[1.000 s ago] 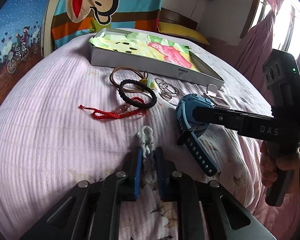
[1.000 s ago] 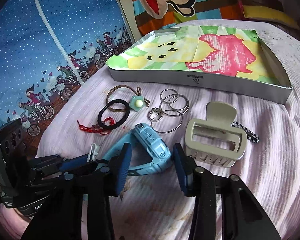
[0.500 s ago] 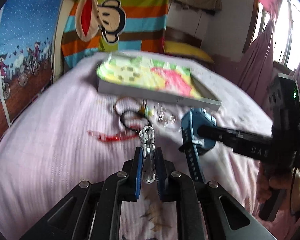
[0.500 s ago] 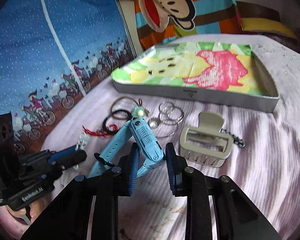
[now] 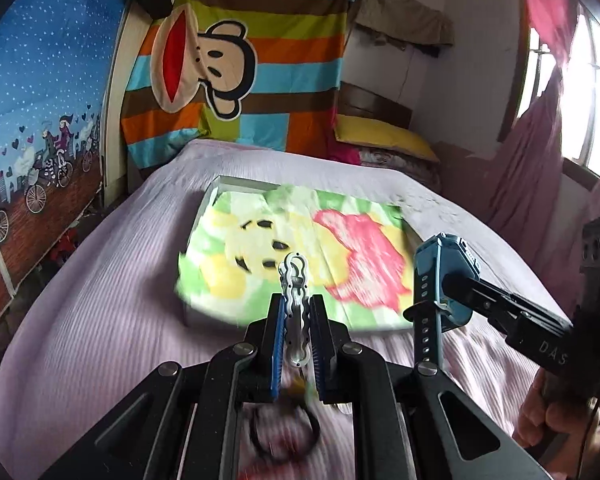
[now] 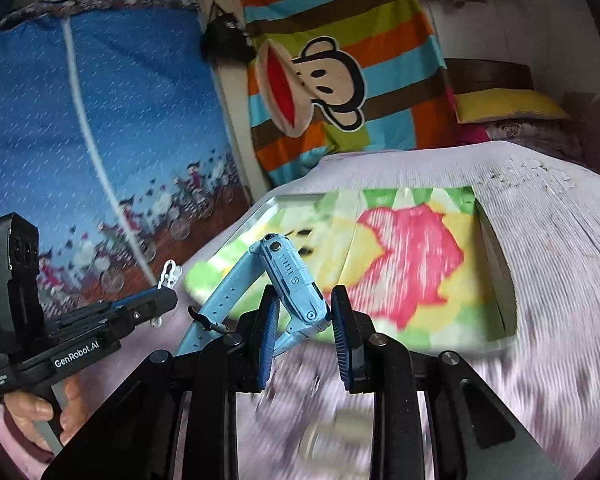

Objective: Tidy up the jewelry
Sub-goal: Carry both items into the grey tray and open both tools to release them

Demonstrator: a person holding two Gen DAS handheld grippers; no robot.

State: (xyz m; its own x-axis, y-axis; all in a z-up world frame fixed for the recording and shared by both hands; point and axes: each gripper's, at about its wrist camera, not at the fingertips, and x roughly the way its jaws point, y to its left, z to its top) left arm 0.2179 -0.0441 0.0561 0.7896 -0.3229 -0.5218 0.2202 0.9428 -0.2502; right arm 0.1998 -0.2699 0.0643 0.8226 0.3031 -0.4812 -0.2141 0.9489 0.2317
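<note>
Both grippers are lifted above the bed (image 5: 100,320) and each one carries something. The left gripper (image 5: 297,334) has its jaws almost closed, pinching a small white hair clip (image 5: 296,292) that stands upright between the blue pads; the clip points toward 12 o'clock, over the near edge of the shallow box (image 5: 204,216). The right gripper (image 6: 305,334) has its jaws narrowed around a blue watch (image 6: 290,280); the watch body is tilted and its strap hangs down toward 8 o'clock, and in the left wrist view the same watch is at 3 o'clock with the strap hanging straight down. The box lies on the lilac cover at 12 o'clock from both grippers; inside it there is a cloth with a yellow and a pink cartoon figure (image 6: 412,264). Below the left gripper, at 6 o'clock, a black hair tie (image 5: 284,436) lies on the cover, blurred; a hand (image 6: 40,408) holds the left gripper's handle at 8 o'clock in the right wrist view.
</note>
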